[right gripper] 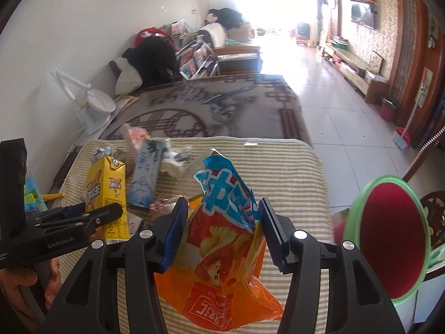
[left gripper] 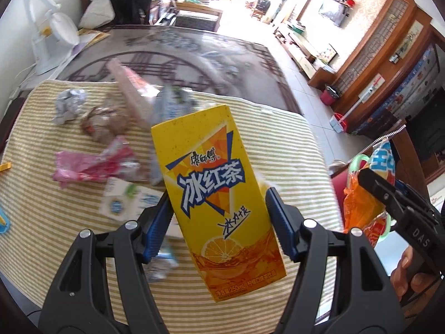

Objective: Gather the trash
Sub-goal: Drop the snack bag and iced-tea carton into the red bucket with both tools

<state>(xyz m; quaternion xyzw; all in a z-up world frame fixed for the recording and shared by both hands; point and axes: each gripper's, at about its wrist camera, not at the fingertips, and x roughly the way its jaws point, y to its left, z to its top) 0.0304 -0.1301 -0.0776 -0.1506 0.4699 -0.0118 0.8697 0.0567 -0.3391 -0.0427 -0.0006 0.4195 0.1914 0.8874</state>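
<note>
My left gripper (left gripper: 217, 222) is shut on a yellow iced-tea carton (left gripper: 214, 183) and holds it above the striped cloth (left gripper: 292, 144). The carton also shows in the right wrist view (right gripper: 107, 189), with the left gripper (right gripper: 83, 217) on it. My right gripper (right gripper: 222, 231) is shut on an orange and blue snack bag (right gripper: 222, 250), held over the cloth's near edge. The bag shows at the right of the left wrist view (left gripper: 358, 203). A green-rimmed bin with a red inside (right gripper: 389, 239) stands just right of the bag.
On the cloth lie a pink wrapper (left gripper: 91, 167), a crumpled foil ball (left gripper: 69, 105), a brown wrapper (left gripper: 103, 122), a white box (left gripper: 125, 200), a pink carton (right gripper: 136, 136) and a blue box (right gripper: 146, 172). A white desk fan (right gripper: 96, 105) stands at the left. Tiled floor (right gripper: 347, 128) lies to the right.
</note>
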